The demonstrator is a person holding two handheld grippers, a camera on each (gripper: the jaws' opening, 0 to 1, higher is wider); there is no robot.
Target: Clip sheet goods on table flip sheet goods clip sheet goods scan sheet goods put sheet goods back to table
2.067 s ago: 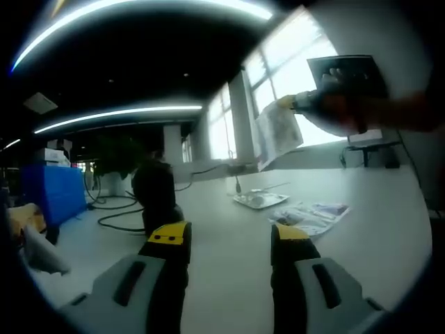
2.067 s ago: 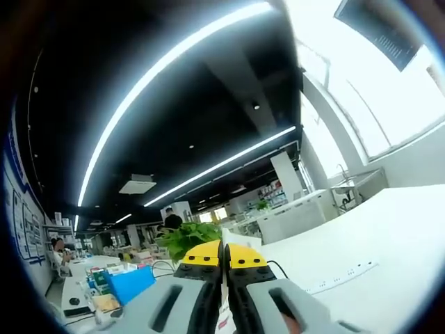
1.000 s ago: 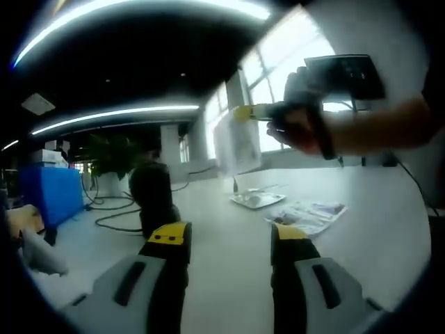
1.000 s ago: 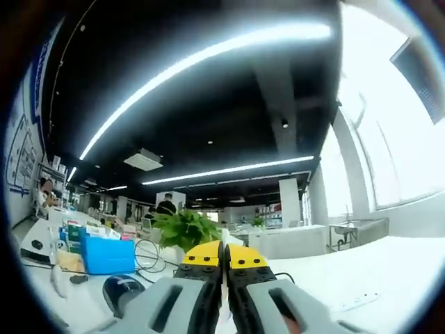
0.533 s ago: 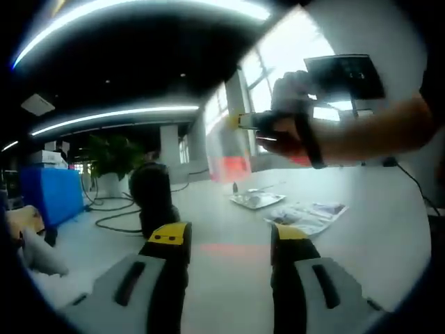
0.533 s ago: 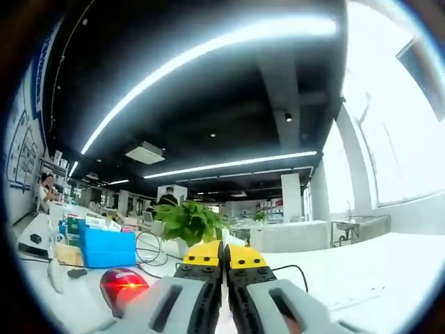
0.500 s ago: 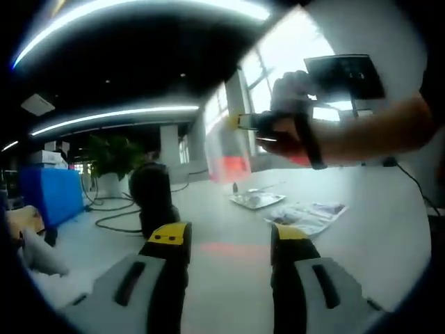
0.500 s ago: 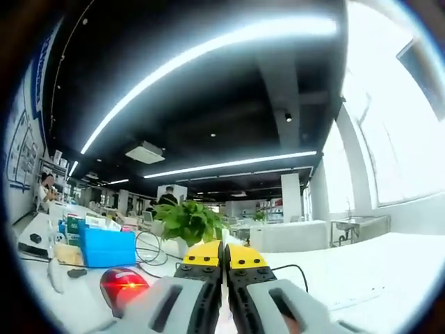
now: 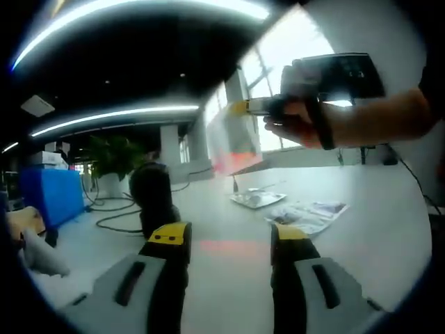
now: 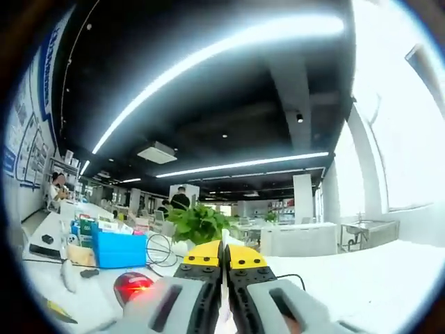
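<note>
Over the white table (image 9: 229, 236), right gripper (image 9: 243, 107) pinches a red-lit, blurred sheet (image 9: 233, 142); left gripper (image 9: 226, 240) gapes.

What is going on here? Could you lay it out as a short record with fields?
Setting: open office, white table
Left gripper: fingers open, holding nothing, low over the table
Right gripper: fingers shut on a thin sheet, held up in the air
Scanner: dark, standing on the table, glowing red
Red light: falls on the sheet's lower part and on the table
Other sheets: lying flat on the table
Stage: looks like scanning
</note>
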